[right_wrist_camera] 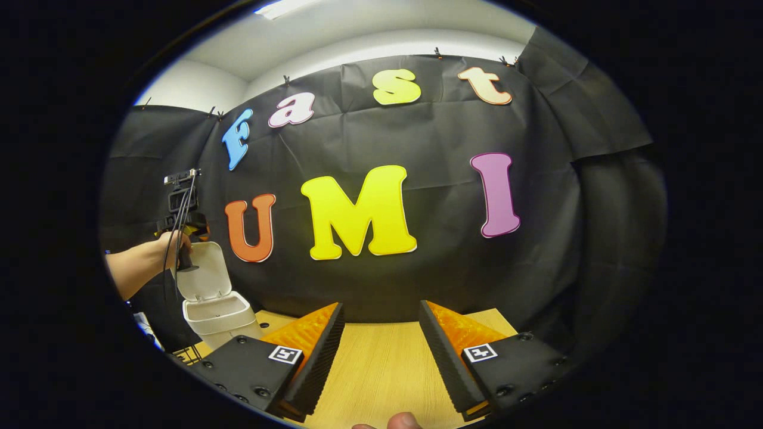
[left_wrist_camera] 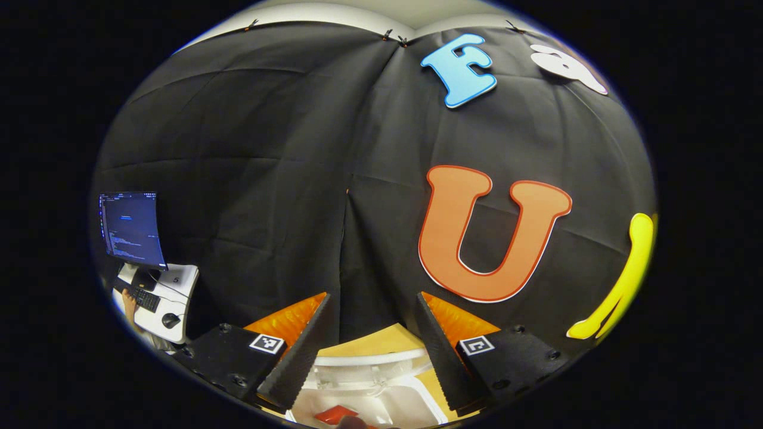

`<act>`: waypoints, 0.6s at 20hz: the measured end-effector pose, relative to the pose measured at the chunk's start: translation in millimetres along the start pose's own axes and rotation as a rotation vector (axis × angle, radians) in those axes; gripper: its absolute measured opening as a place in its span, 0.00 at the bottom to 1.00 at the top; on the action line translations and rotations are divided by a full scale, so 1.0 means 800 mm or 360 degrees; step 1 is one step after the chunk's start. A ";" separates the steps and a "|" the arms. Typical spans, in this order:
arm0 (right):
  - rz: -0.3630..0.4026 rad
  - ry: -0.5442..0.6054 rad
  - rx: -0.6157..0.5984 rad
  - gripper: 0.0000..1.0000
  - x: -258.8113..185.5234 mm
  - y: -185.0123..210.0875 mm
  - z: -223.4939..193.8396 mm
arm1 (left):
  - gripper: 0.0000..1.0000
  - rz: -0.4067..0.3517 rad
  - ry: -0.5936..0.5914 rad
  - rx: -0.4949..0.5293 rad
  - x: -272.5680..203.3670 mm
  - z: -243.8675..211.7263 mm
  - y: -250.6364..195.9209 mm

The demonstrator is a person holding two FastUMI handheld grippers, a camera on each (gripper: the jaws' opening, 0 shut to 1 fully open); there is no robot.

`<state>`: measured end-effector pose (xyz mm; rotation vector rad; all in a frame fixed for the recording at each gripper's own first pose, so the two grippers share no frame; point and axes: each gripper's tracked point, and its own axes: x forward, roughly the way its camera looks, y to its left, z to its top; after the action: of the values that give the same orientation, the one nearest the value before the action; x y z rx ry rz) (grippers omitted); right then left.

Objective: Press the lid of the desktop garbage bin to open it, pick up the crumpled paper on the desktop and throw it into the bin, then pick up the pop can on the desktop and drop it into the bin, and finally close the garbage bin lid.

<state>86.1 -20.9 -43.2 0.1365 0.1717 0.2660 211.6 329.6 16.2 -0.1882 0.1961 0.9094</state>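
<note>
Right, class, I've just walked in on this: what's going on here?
A person holds a hand-held gripper in each hand at a wooden table. The left hand-held gripper is above the white bin, open and gripping nothing; something red lies inside the bin. In the right gripper view the bin's lid stands up, with the person's hand above it. The right hand-held gripper is open over bare table, holding nothing.

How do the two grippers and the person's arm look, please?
Each gripper has two wedge-shaped fingers with ribbed inner faces, on black bolted blocks with square black-and-white markers. In the right gripper view, the far gripper trails dark cables; the forearm shows no sleeve.
</note>
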 end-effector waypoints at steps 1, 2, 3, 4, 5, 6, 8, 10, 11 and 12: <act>0.0002 0.0000 -0.0010 0.83 -0.002 -0.002 -0.002 | 0.88 -0.0003 0.0004 -0.0002 -0.005 -0.002 -0.001; 0.0002 0.0004 -0.0008 0.83 -0.004 -0.003 -0.003 | 0.89 -0.0003 0.0003 -0.0006 -0.009 -0.003 -0.002; 0.0000 0.0009 0.0001 0.83 -0.006 -0.005 -0.005 | 0.88 -0.0001 0.0009 -0.0016 -0.015 -0.006 -0.004; -0.0006 0.0010 0.0014 0.82 -0.008 -0.007 -0.005 | 0.87 -0.0004 0.0008 -0.0015 -0.022 -0.010 -0.007; -0.0003 0.0011 0.0025 0.83 -0.010 -0.007 -0.006 | 0.88 -0.0005 0.0011 0.0002 -0.029 -0.016 -0.011; 0.0002 0.0007 0.0020 0.83 -0.012 -0.007 -0.006 | 0.88 0.0001 0.0016 0.0015 -0.037 -0.024 -0.014; 0.0020 -0.0001 -0.0013 0.83 -0.018 -0.006 -0.006 | 0.89 0.0005 0.0020 0.0024 -0.057 -0.040 -0.020; 0.0045 -0.0012 -0.0037 0.83 -0.022 -0.005 -0.004 | 0.89 -0.0020 0.0026 0.0021 -0.081 -0.061 -0.027; 0.0056 -0.0014 -0.0049 0.81 -0.024 -0.006 -0.003 | 0.90 -0.0035 0.0042 0.0016 -0.092 -0.076 -0.032; 0.0072 -0.0011 -0.0058 0.82 -0.025 -0.005 -0.003 | 0.90 -0.0055 0.0057 0.0017 -0.101 -0.091 -0.036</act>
<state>67.7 -29.5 -43.1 0.1054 0.1571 0.3137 179.3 233.1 -31.6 -0.1977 0.2303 0.8709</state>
